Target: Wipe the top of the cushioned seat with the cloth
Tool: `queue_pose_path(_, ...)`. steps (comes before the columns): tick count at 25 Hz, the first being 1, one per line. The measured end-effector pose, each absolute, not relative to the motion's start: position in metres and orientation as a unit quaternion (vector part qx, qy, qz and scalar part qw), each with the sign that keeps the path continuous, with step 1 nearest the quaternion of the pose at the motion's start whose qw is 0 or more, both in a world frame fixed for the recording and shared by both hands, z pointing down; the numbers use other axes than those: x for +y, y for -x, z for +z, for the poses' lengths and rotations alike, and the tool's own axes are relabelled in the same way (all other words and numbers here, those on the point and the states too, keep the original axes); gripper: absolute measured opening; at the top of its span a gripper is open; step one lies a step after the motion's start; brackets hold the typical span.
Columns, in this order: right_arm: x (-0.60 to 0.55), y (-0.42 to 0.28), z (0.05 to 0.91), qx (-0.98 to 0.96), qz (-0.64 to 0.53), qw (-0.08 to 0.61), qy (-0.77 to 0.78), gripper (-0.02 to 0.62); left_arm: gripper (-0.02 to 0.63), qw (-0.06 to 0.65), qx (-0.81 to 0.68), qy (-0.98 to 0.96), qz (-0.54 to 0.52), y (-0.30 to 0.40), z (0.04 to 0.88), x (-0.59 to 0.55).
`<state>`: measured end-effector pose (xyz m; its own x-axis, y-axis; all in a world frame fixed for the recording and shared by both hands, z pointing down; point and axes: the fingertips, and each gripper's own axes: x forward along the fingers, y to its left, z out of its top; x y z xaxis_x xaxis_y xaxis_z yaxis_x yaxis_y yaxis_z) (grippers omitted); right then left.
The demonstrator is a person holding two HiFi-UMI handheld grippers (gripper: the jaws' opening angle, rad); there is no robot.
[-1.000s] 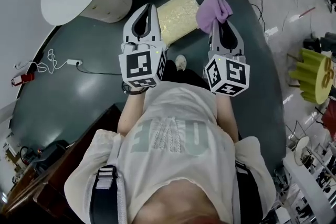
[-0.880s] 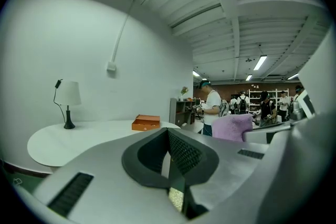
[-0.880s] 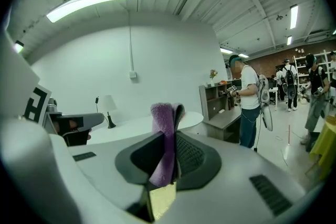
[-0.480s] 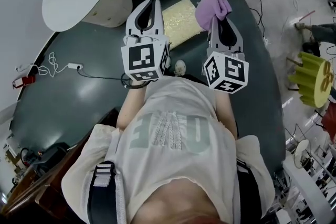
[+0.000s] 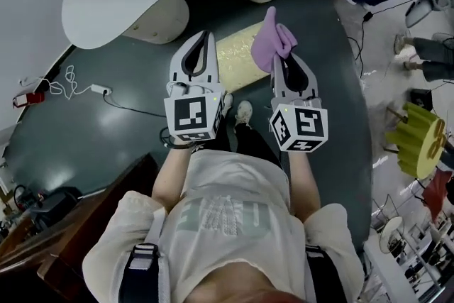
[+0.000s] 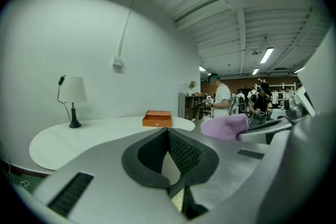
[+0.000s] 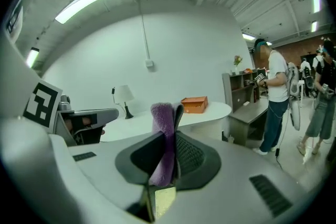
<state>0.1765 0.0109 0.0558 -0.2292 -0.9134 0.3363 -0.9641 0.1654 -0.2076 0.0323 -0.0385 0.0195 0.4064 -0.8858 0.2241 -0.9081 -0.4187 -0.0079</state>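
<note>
— Where is our fluffy purple cloth point(image 5: 272, 43)?
— It's clamped upright in our right hand-held gripper point(image 5: 282, 59), held above the far yellow square cushioned seat point(image 5: 237, 59). Our left hand-held gripper point(image 5: 205, 35) is closed on nothing.
— Any risk?
— Our narrow pinch might let it slip when we drag. Seat and cloth sit lower in the head view than a second ago.

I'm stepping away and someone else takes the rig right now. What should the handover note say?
Grip: left tongs shut and empty; right tongs shut on the purple cloth.
Where: the yellow cushioned seat stands on the dark floor below, showing between the two tongs in the head view.
Done: the cloth is in grip.
Left: both tongs are held level in the air and the cloth appears to be off the seat. Lower it and wipe the seat's top.
</note>
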Motion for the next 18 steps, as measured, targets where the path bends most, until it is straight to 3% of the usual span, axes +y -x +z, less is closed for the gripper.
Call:
queue_pose_path(10, -0.067, -0.045, 0.244, -0.843, 0.279, 0.148, -0.435, 0.067, 0.005, 0.115, -0.616, -0.775, 0.087, 0.061, 0.195, -0.088)
queue_pose_path(18, -0.08, 0.039, 0.372, -0.851, 0.373, 0.193, -0.315, 0.066, 0.005, 0.159, -0.65, -0.731, 0.132, 0.121, 0.301, -0.06)
